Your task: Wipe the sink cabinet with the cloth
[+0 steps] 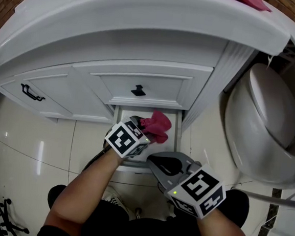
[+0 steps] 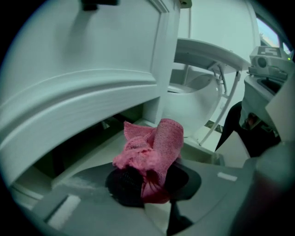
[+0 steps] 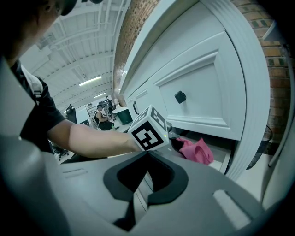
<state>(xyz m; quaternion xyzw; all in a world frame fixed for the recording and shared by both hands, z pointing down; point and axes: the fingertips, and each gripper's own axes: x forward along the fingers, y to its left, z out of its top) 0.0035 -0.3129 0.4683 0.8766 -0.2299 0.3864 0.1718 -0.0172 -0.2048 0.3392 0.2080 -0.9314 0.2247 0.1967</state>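
Left tool (image 1: 140,128) was clenched on the pink cloth (image 1: 157,125). The left gripper view showed the fabric (image 2: 154,147) bunched between the jaws and sticking up past the tips. Straight ahead of that tool stood the white sink cabinet (image 1: 140,78), and the cloth sat at the open gap under its drawer front, below the black knob (image 1: 138,91). The right tool (image 1: 166,165) hung just behind the left one and to its right, w/ jaws pressed together on nothing (its own view, tool (image 3: 146,159), showed that plainly). From there the left tool's marker cube (image 3: 148,129) was close ahead, w/ the cloth (image 3: 197,151) just beyond. A white toilet (image 1: 270,125) stood off to the right of both tools.
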